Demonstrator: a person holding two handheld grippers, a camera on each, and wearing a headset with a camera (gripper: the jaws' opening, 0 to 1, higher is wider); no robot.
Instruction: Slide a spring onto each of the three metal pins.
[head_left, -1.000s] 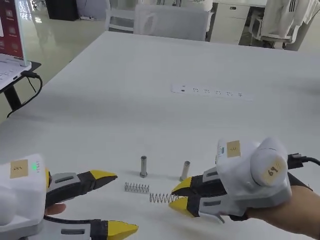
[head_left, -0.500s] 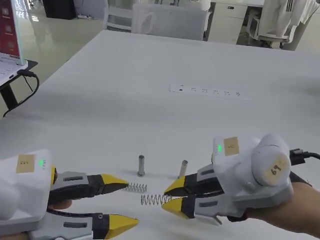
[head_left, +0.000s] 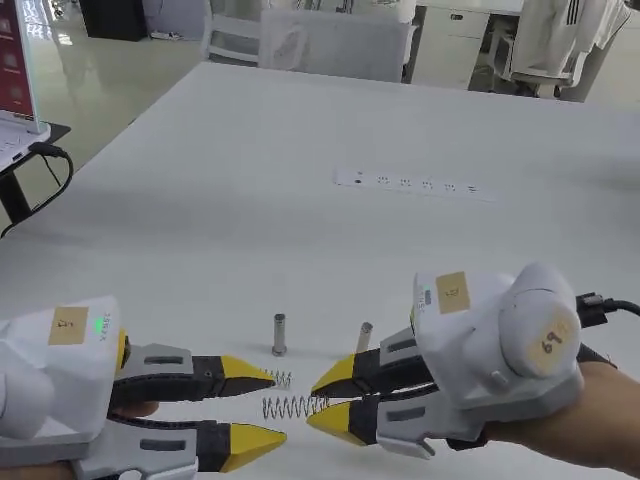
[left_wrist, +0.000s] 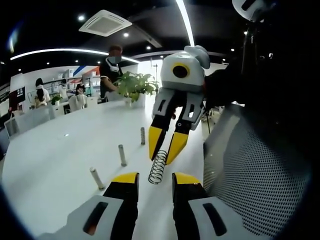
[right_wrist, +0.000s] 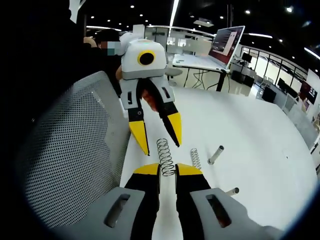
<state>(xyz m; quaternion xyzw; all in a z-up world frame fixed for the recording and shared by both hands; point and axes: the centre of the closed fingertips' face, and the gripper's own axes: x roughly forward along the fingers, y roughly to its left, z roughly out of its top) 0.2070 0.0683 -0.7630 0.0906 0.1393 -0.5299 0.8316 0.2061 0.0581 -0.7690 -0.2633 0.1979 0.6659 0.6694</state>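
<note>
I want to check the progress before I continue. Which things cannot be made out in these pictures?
- Head view: the left gripper's upper jaw covers part of the loose spring.
- Head view: the right gripper hides the table behind it, so the pins cannot be counted.
- Right gripper view: its jaws cover the held spring's near end.

Head view bright, evenly lit from overhead; white tabletop (head_left: 300, 150) near washed out, shadows faint and soft. Glossy floor (head_left: 110, 60) throws glare, top left. Gripper views dimmer, high contrast: ceiling strip light (left_wrist: 184, 20) blown out against dark ceiling, strong fisheye bending toward edges, spring (left_wrist: 158, 167) sharp, far background soft.
</note>
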